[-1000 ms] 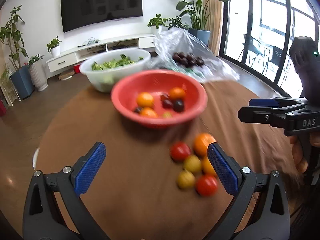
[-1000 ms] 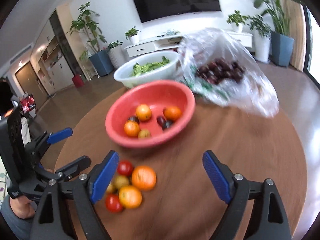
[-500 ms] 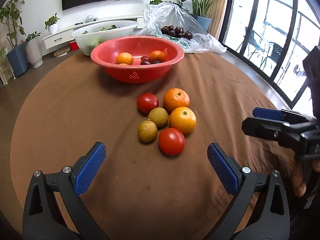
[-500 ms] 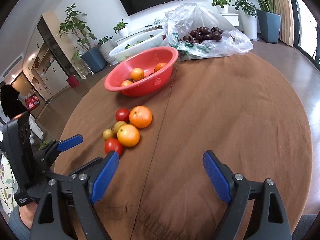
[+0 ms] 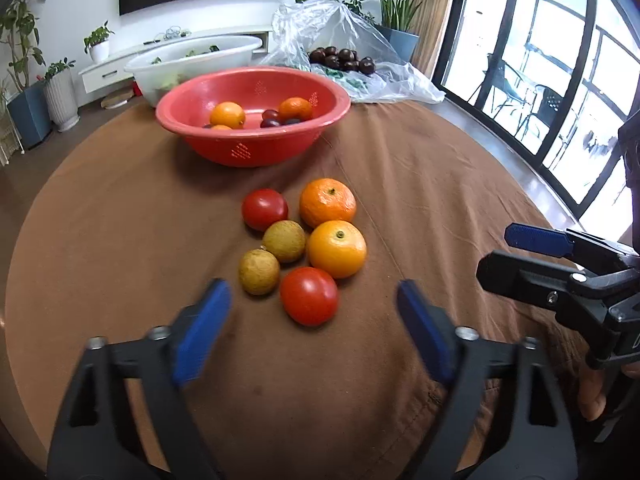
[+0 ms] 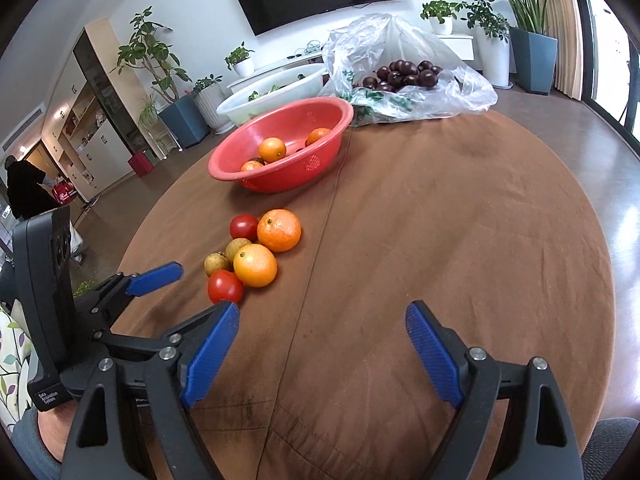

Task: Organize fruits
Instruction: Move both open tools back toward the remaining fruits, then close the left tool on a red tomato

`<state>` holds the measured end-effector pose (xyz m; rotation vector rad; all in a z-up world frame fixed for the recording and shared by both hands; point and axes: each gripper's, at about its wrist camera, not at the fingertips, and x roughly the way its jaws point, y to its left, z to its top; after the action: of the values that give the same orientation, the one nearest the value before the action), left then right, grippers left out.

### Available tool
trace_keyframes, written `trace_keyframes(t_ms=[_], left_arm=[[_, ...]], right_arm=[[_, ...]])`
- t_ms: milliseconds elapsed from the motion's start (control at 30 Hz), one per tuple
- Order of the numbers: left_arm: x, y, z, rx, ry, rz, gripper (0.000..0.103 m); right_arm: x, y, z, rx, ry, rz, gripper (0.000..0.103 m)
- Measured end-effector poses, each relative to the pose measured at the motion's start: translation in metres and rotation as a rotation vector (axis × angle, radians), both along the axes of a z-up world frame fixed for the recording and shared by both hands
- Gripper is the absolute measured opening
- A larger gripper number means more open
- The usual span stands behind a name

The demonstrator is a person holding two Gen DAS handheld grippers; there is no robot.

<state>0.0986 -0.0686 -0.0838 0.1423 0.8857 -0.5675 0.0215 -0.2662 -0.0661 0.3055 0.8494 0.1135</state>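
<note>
Six loose fruits (image 5: 304,240) cluster mid-counter (image 5: 120,240) on brown cloth, at 12 o'clock just beyond the left tongs (image 5: 314,324), whose wide-spread blue pads are blurred. The right tongs (image 6: 322,350) gape empty too. A label on the left handle (image 6: 48,396) is too small to read. The red perforated plastic basin (image 5: 248,148) holds oranges and dark plums, partly hidden by its rim.

The left gripper (image 6: 180,296) body reads "Data Acquisition System".
</note>
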Motion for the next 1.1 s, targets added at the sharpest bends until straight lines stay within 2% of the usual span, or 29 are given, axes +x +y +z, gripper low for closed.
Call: trace_keyframes(t_ms=[33,100,200,233,367,400,433,467,767,833,1100], left_arm=[[0.0,0.0,-0.001,0.0,0.006,0.001,0.064],[0.001,0.001,-0.003,-0.002,0.017,0.006,0.058],[0.002,0.0,-0.004,0.008,0.021,0.008,0.057],[0.002,-0.001,-0.004,0.009,0.022,0.008,0.052],[0.001,-0.002,-0.004,0.017,0.018,0.012,0.05],[0.001,-0.003,-0.004,0.02,0.018,0.011,0.047],[0.001,-0.003,-0.003,0.021,0.018,0.008,0.037],[0.0,-0.004,-0.004,0.025,0.023,0.007,0.035],[0.002,-0.004,-0.009,0.031,0.039,0.004,0.034],[0.002,-0.004,-0.009,0.031,0.04,0.003,0.031],[0.002,0.004,-0.007,0.004,0.044,0.0,0.03]], right_arm=[[0.0,-0.001,0.0,0.0,-0.001,-0.003,0.088],[0.001,-0.003,0.0,0.004,-0.002,-0.011,0.088],[0.0,-0.005,-0.001,0.008,-0.003,-0.016,0.088],[0.0,-0.005,-0.001,0.01,-0.003,-0.016,0.088],[0.0,-0.005,-0.001,0.007,-0.005,-0.016,0.087],[0.0,-0.005,0.0,0.007,-0.007,-0.017,0.087],[0.0,-0.006,0.0,0.007,-0.008,-0.018,0.087],[0.0,-0.006,0.0,0.008,-0.009,-0.019,0.087],[-0.003,-0.003,0.003,0.003,-0.01,-0.014,0.086],[-0.003,-0.002,0.003,0.003,-0.008,-0.012,0.086],[0.006,0.011,0.005,-0.011,-0.005,0.017,0.086]])
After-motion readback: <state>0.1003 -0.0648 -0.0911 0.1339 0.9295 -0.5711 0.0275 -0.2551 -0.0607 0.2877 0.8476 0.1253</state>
